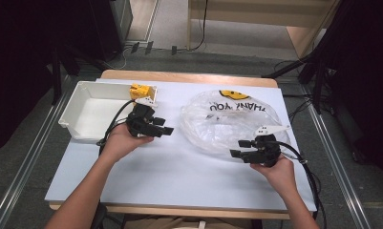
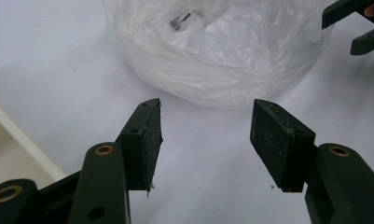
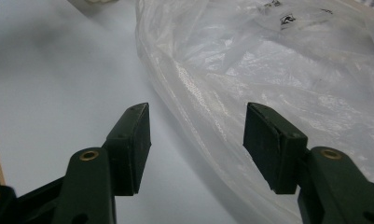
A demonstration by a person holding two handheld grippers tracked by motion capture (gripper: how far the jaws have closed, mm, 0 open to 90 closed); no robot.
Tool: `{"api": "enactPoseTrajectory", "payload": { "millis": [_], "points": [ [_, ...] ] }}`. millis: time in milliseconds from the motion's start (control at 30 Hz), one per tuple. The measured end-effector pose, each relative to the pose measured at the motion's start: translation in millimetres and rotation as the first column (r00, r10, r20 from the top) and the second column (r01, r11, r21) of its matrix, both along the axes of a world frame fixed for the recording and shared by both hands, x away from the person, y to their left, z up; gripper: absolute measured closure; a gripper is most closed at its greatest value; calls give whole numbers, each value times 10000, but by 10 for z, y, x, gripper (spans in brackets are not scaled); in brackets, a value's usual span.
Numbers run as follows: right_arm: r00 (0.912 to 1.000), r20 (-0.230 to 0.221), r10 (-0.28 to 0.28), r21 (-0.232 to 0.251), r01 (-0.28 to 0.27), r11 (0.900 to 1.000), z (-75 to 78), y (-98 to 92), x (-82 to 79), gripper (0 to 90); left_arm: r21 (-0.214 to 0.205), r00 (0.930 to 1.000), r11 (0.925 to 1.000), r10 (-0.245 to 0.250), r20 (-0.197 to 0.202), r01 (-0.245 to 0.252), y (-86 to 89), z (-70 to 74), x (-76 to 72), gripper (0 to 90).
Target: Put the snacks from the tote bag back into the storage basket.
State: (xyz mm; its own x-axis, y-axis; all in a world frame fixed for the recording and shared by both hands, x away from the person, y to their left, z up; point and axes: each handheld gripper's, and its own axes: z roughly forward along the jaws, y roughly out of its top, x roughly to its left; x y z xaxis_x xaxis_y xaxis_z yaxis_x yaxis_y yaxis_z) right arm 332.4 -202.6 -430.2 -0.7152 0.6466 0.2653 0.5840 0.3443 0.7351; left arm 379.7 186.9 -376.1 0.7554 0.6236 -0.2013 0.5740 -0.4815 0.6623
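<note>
On the table [image 1: 179,176], which has a pale sheet over it, there's a clear plastic bag [image 1: 232,121] lying crumpled toward the far right, with "THANK YOU" lettering and a yellow smiley on its far edge. Both hands are working near it.

Left hand-held gripper [image 1: 161,129] sits just left of the bag, jaws pointing at it. In the left gripper view its jaws stand wide apart with nothing between them, just bare table, and the bag [image 2: 222,51] is a little way ahead, not touching the pads. You can also spot the other gripper's jaw tips in the top right corner of that view.

Right hand-held gripper [image 1: 240,148] is at the bag's near right edge. Its jaws are spread too, and in the right gripper view the bag [image 3: 278,70] edge runs up between them, right by the right-hand pad [image 3: 268,144]. The pads aren't pressing on the plastic, so nothing is clamped. I can't tell if that pad actually brushes the film.

Over on the far left there's a white tray [image 1: 74,107], open side up, with a small yellow block [image 1: 141,90] at its far right corner. The left hand [image 1: 124,143] is just in front of that tray.
</note>
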Motion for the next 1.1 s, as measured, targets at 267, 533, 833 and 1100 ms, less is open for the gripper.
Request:
{"api": "enactPoseTrajectory", "payload": {
  "millis": [267, 533, 833, 1100],
  "points": [
    [9999, 27, 102, -34, -102, 9999, 9, 13, -18, 445, -29, 9992, 9992, -405, -51, 405, -126, -73, -129, 436],
    [9997, 71, 235, -40, -235, 9997, 13, 41, -48, 467, 218, 9961, 9959, -882, 2, 882, -265, -211, -243, 445],
    [9994, 77, 335, -45, -334, 9994, 18, 76, -87, 467, 323, 9918, 9913, -1278, 60, 1276, -385, -339, -344, 437],
    [9992, 53, 385, -154, -384, 9991, 3, 84, -86, 467, 208, 9892, 9891, -1456, -142, 1459, -432, -473, -363, 419]
  ]
}}
